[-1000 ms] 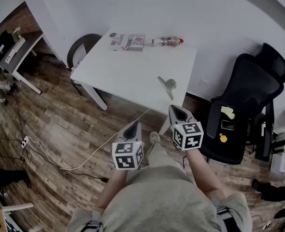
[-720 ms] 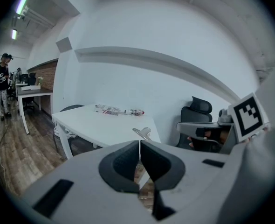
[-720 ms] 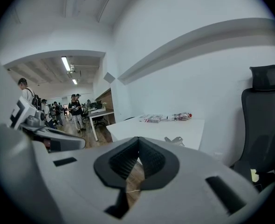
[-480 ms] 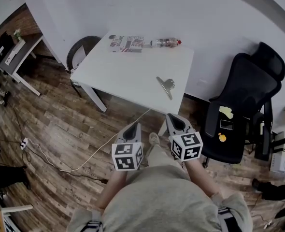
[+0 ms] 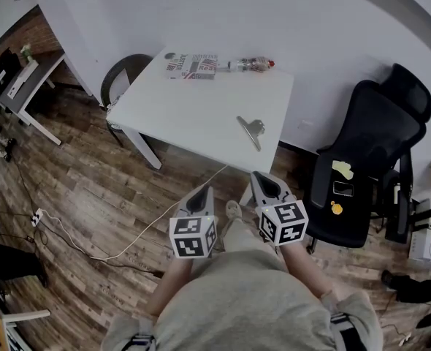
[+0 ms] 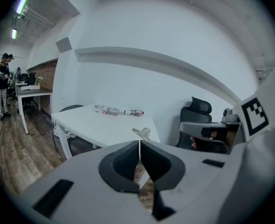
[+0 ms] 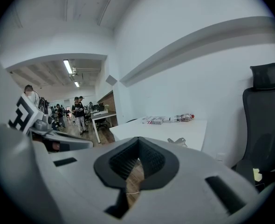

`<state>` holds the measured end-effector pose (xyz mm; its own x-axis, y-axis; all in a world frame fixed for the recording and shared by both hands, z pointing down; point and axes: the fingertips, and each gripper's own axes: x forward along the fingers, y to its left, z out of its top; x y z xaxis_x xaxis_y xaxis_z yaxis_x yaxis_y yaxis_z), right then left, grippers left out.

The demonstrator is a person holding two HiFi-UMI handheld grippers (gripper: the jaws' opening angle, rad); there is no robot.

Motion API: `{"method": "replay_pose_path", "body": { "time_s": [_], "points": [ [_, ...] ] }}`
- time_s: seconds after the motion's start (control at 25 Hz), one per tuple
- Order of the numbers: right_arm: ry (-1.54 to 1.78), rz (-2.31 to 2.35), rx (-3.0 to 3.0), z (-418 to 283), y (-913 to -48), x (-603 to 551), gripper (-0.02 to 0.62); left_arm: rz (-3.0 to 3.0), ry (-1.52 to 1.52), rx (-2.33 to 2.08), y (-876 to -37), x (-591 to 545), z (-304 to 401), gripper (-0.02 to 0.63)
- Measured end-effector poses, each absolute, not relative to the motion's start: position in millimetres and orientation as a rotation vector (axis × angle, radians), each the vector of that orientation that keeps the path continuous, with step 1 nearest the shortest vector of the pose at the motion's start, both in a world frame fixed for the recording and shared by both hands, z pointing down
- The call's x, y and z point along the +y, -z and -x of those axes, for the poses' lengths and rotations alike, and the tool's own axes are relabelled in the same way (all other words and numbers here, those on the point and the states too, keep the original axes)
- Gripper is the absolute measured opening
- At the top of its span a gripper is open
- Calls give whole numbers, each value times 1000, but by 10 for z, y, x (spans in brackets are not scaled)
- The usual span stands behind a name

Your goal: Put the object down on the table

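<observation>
A silver metal clip (image 5: 252, 131) lies on the white table (image 5: 193, 108), near its right front corner and apart from both grippers. It also shows as the clip (image 6: 141, 133) just above the left jaws, and as the clip (image 7: 177, 141) in the right gripper view. My left gripper (image 5: 200, 191) and right gripper (image 5: 264, 177) hang side by side over the wooden floor, short of the table's front edge. Each is shut with nothing between its jaws. The left pads (image 6: 128, 160) press together, and so do the right pads (image 7: 151, 157).
A plastic bottle (image 5: 253, 63) and a printed packet (image 5: 192, 64) lie along the table's far edge by the wall. A black office chair (image 5: 369, 152) stands to the right and a dark chair (image 5: 122, 72) at the table's left. A white cable (image 5: 128, 240) crosses the floor.
The right gripper has drawn back a little toward the body, away from the table. The left gripper and the clip have not moved.
</observation>
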<state>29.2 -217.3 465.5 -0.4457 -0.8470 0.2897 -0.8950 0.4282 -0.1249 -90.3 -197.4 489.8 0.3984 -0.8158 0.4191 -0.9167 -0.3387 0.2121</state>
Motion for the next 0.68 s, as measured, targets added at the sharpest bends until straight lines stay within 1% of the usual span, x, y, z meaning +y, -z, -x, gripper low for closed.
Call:
{"method": "replay_pose_path", "body": {
  "time_s": [0.68],
  "points": [
    [-415, -1529, -2515, -310, -4636, -2224, 0, -2242, -344, -1480, -4927, -1998, 867, 11]
  ]
}}
